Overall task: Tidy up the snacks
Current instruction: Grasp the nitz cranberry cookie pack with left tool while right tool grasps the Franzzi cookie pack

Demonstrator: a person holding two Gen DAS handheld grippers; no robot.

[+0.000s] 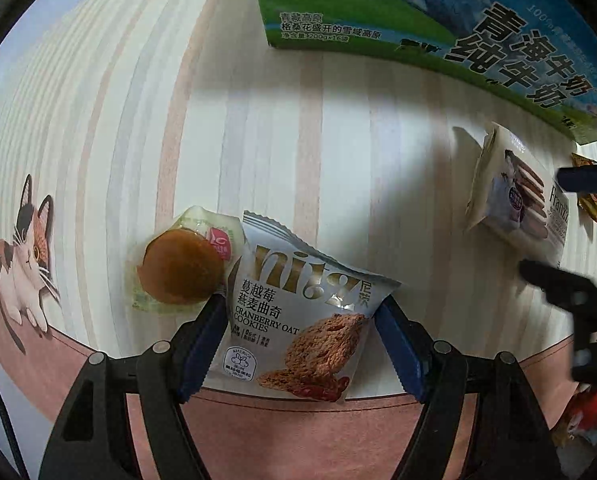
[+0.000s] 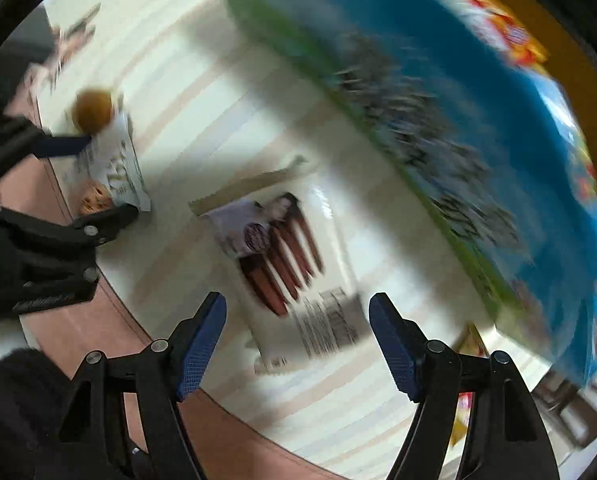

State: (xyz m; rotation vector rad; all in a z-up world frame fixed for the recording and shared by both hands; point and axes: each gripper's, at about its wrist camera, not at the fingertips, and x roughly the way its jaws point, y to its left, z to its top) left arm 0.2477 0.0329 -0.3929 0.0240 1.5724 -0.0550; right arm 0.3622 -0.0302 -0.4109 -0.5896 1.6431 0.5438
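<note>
Striped tablecloth (image 1: 338, 128) under both tongs: left gripper (image 1: 300, 340) clasping cookie packet (image 1: 298, 320), right gripper (image 2: 298, 340) seemingly released over blurred wafer packet (image 2: 290, 264).

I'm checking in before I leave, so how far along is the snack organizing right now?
Early. Done: nothing looks sorted, though blurred packets show inside the milk carton. In hand: the left gripper straddles the cranberry oat cookies packet; whether the pads press is unclear. The right gripper hangs open over the wafer packet. Left: both packets, the round cake and a yellow packet.
</note>
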